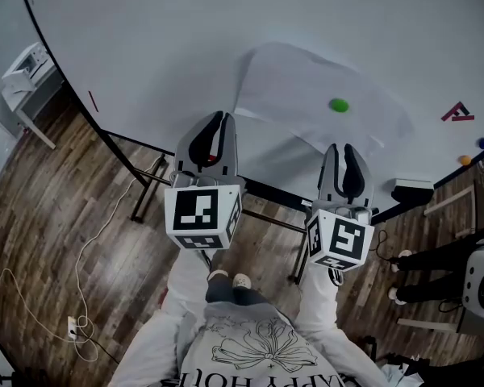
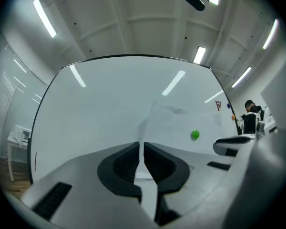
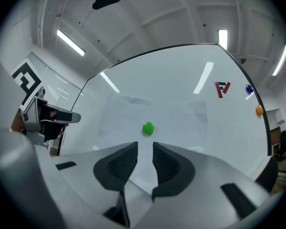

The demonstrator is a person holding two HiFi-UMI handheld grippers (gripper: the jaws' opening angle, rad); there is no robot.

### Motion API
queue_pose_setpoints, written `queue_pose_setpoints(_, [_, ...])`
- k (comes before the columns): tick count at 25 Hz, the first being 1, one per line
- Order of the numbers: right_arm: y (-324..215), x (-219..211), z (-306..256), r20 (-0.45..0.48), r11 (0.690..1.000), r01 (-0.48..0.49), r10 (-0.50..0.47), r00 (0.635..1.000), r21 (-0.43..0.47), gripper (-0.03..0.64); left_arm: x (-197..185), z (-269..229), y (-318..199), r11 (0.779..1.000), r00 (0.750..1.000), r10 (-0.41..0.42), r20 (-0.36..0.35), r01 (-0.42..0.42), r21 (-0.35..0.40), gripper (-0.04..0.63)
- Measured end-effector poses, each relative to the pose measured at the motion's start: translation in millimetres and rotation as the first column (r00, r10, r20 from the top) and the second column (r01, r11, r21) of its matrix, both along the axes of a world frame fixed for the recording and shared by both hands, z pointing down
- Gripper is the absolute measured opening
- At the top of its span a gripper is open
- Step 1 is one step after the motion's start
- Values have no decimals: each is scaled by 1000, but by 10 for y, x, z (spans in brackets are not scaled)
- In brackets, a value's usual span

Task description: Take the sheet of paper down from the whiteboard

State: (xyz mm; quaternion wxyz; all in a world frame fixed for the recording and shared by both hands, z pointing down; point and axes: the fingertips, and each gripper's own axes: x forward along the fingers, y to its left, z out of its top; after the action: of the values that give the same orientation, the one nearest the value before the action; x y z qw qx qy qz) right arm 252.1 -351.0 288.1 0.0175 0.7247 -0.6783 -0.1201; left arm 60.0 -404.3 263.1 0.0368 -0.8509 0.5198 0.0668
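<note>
A white sheet of paper hangs on the whiteboard, pinned by a green round magnet. My left gripper is at the sheet's lower left corner. In the left gripper view its jaws are shut on the paper's edge, which bends off the board towards them; the magnet is to the right. My right gripper is below the magnet at the sheet's bottom edge. It stands open, the paper lying in the gap untouched by the pads, the magnet just above.
At the board's right are a red letter-shaped magnet, a blue magnet and an orange one. An eraser rests on the ledge. A person's legs are at the right, a white stand at the left, a cable on the floor.
</note>
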Motion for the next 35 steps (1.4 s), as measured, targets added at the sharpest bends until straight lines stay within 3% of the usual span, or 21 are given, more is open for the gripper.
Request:
queue_pose_setpoints(6, [-117, -1, -56, -11, 999, -49, 49, 999, 2, 89, 37, -71, -231, 998, 998, 56, 18, -56, 14, 15])
queue_pose_setpoints(9, [-187, -7, -129, -18, 997, -77, 77, 997, 14, 94, 111, -136, -332, 994, 994, 107, 28, -107, 26, 69])
queue_pose_setpoints(16, [-341, -58, -255, -39, 994, -107, 108, 993, 31, 123, 268, -300, -504, 974, 975, 211, 70, -216, 67, 123])
queue_pose_setpoints(22, [-392, -79, -358, -57, 991, -121, 124, 991, 48, 138, 419, -371, -542, 949, 949, 299, 103, -307, 76, 124])
queue_pose_setpoints(35, [-612, -18, -410, -62, 988, -149, 151, 987, 45, 163, 614, -430, -601, 934, 932, 343, 117, -352, 67, 123])
